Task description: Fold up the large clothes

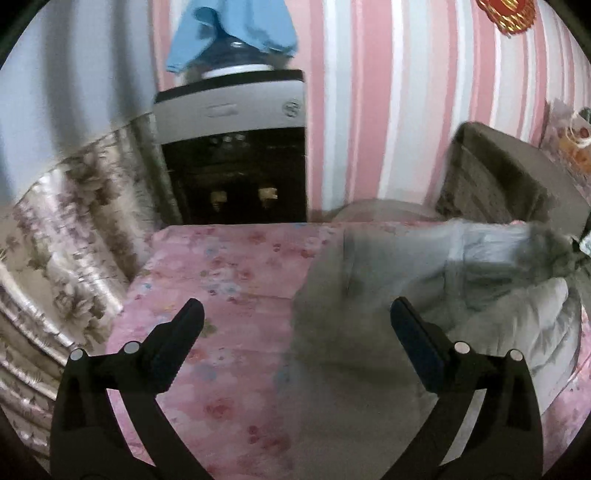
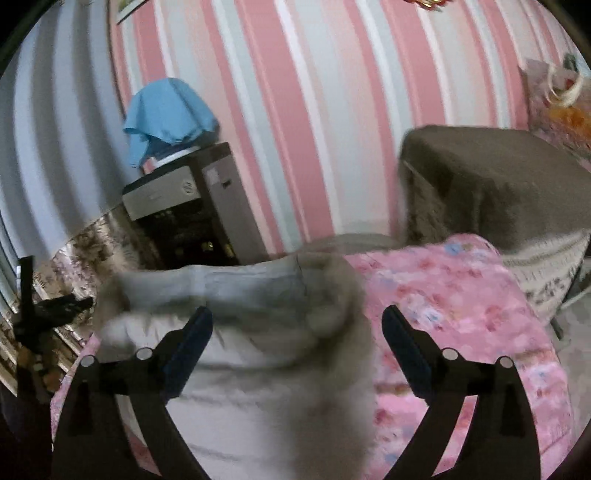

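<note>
A grey padded coat with a fur-trimmed hood [image 1: 424, 280] lies on the pink floral bed sheet [image 1: 221, 295], to the right in the left wrist view. In the right wrist view the coat [image 2: 251, 332] lies straight ahead and its fur trim curls near the middle. My left gripper [image 1: 297, 317] is open and empty above the coat's left edge. My right gripper [image 2: 297, 325] is open and empty just above the hood. The left gripper also shows in the right wrist view [image 2: 48, 306], at the far left edge.
A water dispenser [image 1: 236, 147] draped with a blue cloth [image 1: 229, 33] stands against the pink striped wall beyond the bed. A floral curtain [image 1: 66, 240] hangs at the left. A brown covered cabinet [image 2: 498, 192] stands at the right.
</note>
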Demonstrator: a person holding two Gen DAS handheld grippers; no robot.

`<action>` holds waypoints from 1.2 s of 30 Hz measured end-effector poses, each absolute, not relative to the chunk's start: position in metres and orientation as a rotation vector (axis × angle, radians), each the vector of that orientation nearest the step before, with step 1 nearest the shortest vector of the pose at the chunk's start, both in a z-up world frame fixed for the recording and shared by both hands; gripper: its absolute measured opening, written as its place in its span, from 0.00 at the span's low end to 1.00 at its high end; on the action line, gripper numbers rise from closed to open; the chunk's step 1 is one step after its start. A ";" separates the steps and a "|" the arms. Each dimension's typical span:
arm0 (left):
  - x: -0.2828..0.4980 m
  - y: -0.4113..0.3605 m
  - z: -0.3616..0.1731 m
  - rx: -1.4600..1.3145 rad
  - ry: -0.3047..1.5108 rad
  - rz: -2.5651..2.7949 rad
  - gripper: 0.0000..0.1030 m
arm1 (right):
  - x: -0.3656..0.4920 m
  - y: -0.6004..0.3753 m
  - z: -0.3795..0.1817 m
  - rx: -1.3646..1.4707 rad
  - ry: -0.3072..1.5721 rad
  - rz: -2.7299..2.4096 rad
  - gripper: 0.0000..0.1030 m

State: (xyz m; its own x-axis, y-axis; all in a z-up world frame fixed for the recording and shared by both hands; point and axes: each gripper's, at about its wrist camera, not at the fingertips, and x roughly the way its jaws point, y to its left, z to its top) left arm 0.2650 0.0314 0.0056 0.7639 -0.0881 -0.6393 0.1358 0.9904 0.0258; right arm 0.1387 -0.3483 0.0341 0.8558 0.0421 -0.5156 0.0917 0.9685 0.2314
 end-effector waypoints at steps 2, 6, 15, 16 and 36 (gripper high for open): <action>0.256 0.051 0.006 0.022 0.697 -0.118 0.97 | 0.130 -0.360 0.024 0.279 0.558 -0.049 0.90; 0.236 0.059 -0.012 -0.011 0.733 -0.158 0.97 | 0.124 -0.384 -0.011 0.348 0.619 -0.090 0.90; 0.249 0.014 -0.080 0.000 0.894 -0.276 0.69 | 0.148 -0.368 -0.071 0.394 0.715 0.030 0.41; 0.252 0.014 -0.081 0.000 0.903 -0.266 0.59 | 0.154 -0.358 -0.069 0.372 0.720 0.048 0.32; 0.249 0.008 -0.082 0.161 0.826 -0.066 0.63 | 0.161 -0.337 -0.072 0.134 0.737 -0.170 0.36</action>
State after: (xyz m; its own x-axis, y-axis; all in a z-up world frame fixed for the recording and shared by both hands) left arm 0.2492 0.0080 -0.0820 0.6769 0.0040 -0.7360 0.1215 0.9857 0.1171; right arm 0.1605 -0.3371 -0.0720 0.7276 -0.1064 -0.6777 0.2004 0.9778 0.0615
